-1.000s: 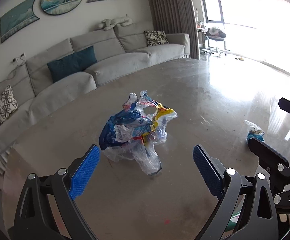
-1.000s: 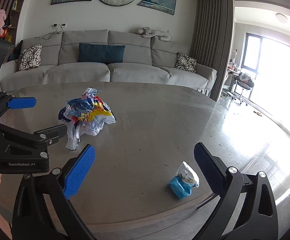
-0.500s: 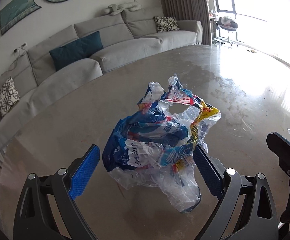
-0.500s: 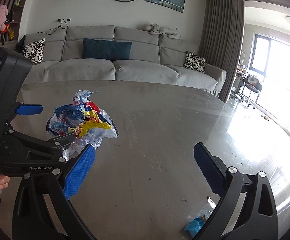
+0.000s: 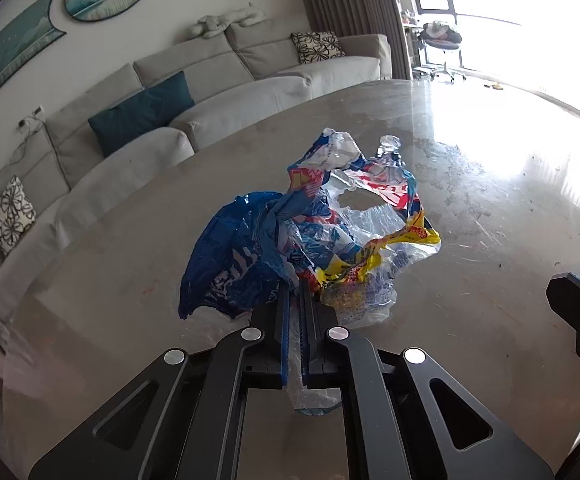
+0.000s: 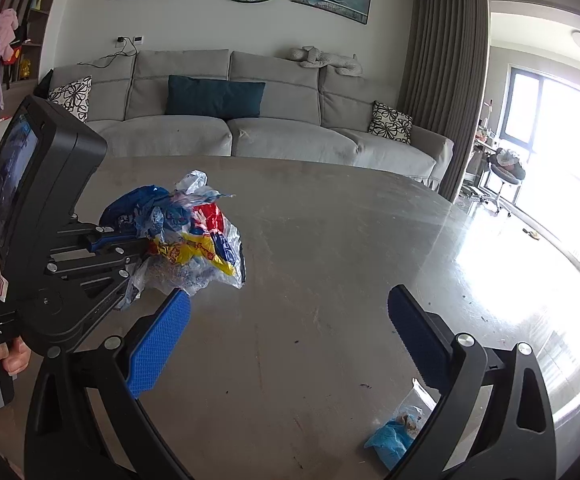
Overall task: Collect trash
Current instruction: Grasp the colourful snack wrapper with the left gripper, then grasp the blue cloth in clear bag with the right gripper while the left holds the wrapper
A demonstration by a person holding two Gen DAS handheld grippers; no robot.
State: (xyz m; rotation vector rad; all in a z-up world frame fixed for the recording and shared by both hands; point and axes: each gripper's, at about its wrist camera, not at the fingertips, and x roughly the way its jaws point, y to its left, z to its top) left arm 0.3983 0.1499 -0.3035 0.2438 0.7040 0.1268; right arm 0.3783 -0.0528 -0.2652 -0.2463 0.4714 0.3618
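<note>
Left gripper (image 5: pixel 294 300) has just clamped shut on the crumpled plastic bag (image 5: pixel 309 232); right gripper (image 6: pixel 288 330) stands open, small blue wrapper (image 6: pixel 389 438) just below it uncollected

Left gripper (image 5: pixel 294 300) has just been closing, blue pads clamped on crumpled blue, red and yellow plastic wrapper (image 5: pixel 313 236); right gripper (image 6: pixel 286 344) hangs near, jaws spread wide, empty.

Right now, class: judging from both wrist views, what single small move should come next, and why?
Probably lift the left gripper straight up. Its jaws have just closed on the crumpled plastic bag, which rests on the table. The right gripper is open, with the small blue wrapper beside it.
</note>
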